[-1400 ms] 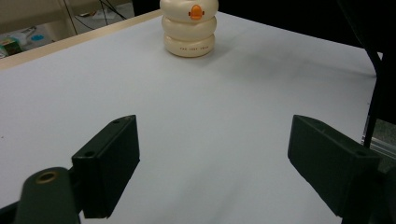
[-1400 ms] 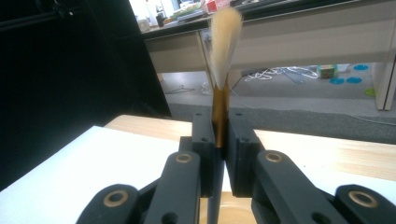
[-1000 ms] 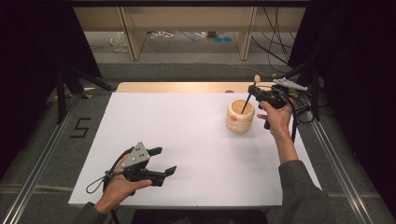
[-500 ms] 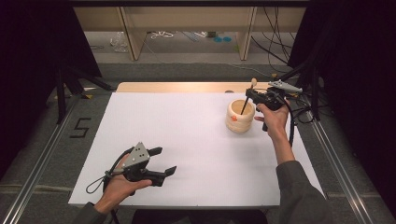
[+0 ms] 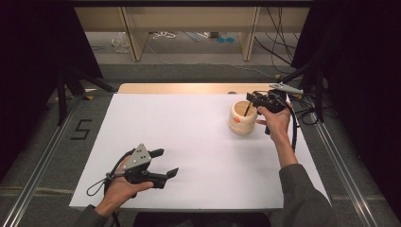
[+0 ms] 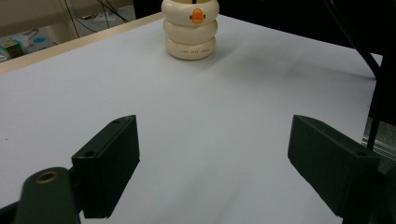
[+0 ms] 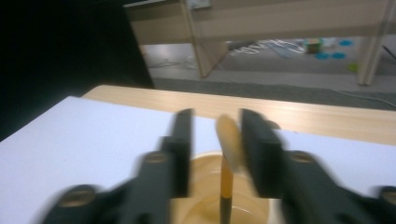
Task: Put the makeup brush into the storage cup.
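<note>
A cream ringed cup (image 5: 243, 119) with an orange mark (image 6: 197, 16) stands at the back right of the white sheet. A thin stick (image 5: 247, 109) with a pale wooden top (image 7: 227, 140) stands in it, leaning. My right gripper (image 5: 250, 98) hovers just over the cup's rim (image 7: 205, 163). Its jaws have just been opening and now stand apart on either side of the stick's top, which rests near the right jaw. At the front left my left gripper (image 5: 167, 162) lies low over the sheet, open and holding nothing (image 6: 212, 140), pointed toward the cup (image 6: 190, 29).
The white sheet (image 5: 189, 137) covers a wooden table whose bare edge (image 5: 179, 88) shows at the back. Metal rails (image 5: 340, 161) run along both sides, and a "5" (image 5: 81, 128) is marked at the left. Shelf legs and cables lie beyond the table.
The right gripper's jaws, shut on the stick before, have spread apart over the cup. The left gripper has stayed where it was.
</note>
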Motion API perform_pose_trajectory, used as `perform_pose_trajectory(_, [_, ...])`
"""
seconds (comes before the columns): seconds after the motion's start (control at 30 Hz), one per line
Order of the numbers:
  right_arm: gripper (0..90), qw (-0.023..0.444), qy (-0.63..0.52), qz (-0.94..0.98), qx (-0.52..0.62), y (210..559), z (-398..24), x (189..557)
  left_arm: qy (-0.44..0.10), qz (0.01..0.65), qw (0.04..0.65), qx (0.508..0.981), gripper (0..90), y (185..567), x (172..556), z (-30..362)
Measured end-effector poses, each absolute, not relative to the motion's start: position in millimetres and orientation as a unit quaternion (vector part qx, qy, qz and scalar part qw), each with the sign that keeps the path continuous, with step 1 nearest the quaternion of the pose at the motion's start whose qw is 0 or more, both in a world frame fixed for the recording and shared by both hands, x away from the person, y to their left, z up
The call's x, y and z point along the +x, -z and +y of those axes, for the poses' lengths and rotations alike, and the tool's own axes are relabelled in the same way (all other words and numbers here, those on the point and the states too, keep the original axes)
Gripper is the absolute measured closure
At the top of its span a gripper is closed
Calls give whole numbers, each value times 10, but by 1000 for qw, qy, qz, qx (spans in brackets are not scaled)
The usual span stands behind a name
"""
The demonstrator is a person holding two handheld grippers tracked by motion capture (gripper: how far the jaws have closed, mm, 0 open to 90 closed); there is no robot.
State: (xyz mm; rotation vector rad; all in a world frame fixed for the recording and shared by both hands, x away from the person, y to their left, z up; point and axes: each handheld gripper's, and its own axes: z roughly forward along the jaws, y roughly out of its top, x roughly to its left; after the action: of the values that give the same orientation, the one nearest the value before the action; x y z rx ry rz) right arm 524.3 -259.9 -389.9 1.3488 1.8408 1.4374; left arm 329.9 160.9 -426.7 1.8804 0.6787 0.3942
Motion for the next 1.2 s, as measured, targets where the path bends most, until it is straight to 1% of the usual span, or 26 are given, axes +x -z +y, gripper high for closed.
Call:
perform_pose_trajectory(0.07, [358,214,-512,659,507,3893,-2603,5248,-164,285,524,786,165,4268,3299,1607])
perform_pose_trajectory(0.1, [307,217,-515,654,510,3903,-2604,5258,-163,285,524,786,166,4268,3298,1606])
perform_pose_trajectory(0.17, [264,232,-505,654,513,3892,-2629,5245,-163,282,524,787,166,4268,3300,1608])
perform_pose_trajectory(0.2, [252,226,-508,651,517,3878,-2634,5232,-163,282,524,787,166,4269,3301,1606])
perform_pose_trajectory(0.23, [244,233,-507,650,515,3865,-2655,5225,-161,282,524,787,165,4271,3301,1603])
perform_pose_trajectory(0.27, [227,230,-514,644,518,3851,-2660,5216,-161,282,523,788,165,4272,3301,1603])
perform_pose_trajectory(0.37, [243,235,-517,644,512,3804,-2689,5185,-161,281,522,789,166,4273,3300,1601])
perform_pose_trajectory(0.53, [238,235,-512,653,507,3740,-2712,5105,-161,283,524,787,166,4272,3300,1604])
perform_pose_trajectory(0.67, [246,248,-513,656,495,3673,-2726,5020,-161,283,524,787,166,4271,3301,1603])
perform_pose_trajectory(0.83, [237,252,-516,656,489,3582,-2711,4897,-163,286,525,785,169,4266,3299,1607])
perform_pose_trajectory(1.0, [225,269,-511,667,470,3496,-2642,4757,-165,287,526,784,169,4256,3300,1617])
perform_pose_trajectory(1.2, [219,279,-515,668,459,3464,-2616,4576,-166,286,527,783,169,4252,3303,1621])
